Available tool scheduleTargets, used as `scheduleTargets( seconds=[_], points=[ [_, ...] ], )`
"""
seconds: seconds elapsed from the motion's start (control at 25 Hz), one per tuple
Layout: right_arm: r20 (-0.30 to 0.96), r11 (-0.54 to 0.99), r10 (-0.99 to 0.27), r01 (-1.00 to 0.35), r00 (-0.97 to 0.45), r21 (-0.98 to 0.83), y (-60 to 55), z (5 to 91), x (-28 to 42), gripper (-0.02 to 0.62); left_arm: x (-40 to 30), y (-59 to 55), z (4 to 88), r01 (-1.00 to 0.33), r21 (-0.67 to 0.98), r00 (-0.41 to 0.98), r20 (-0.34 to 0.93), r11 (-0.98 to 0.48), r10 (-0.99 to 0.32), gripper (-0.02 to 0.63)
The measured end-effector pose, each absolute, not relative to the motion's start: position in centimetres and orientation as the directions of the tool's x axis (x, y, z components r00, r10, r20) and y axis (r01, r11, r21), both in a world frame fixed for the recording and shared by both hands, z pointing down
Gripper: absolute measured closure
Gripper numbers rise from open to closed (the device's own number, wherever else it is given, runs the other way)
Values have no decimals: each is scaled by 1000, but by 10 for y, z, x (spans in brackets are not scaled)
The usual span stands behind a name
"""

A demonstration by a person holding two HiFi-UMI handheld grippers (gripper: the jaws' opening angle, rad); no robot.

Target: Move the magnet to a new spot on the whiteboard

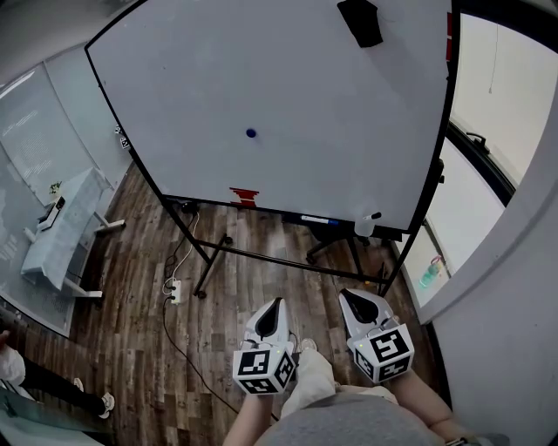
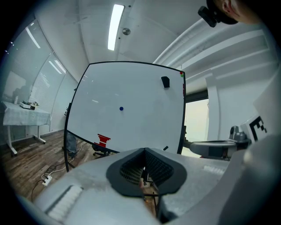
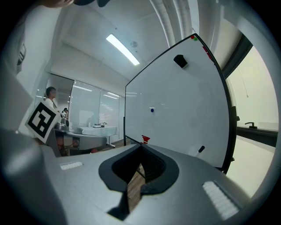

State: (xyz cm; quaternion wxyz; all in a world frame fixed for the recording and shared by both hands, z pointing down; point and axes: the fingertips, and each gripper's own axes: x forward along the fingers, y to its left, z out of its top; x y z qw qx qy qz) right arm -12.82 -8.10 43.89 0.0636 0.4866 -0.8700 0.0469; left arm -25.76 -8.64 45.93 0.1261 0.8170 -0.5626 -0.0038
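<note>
Blue magnet [image 1: 251,133] sits near the middle of the whiteboard [image 1: 349,131], clear of every edge, while the left tongs [image 1: 275,304] and right tongs [image 1: 348,295], both closed and empty, hang below its bottom edge.

the magnet [image 1: 251,133] is sitting near the middle of the whiteboard [image 1: 349,131], the eraser [image 1: 360,22] is sitting at its upper right corner.

Nothing legible. The white black-framed whiteboard [image 1: 288,78] at 12 o'clock shows no writing, and the black-and-white square-patterned marker cube [image 1: 264,369] at 6 o'clock and its twin [image 1: 384,353] at 5 carry coded blocks only.
</note>
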Motion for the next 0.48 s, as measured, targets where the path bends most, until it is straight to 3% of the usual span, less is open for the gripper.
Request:
scheduleTargets(
  seconds=[0.48],
  points=[
    [140,520,-844,-854,-518,-21,-79,435,-125,595,-252,-86,458,-916,215,372,132,-340,-919,603]
  ],
)
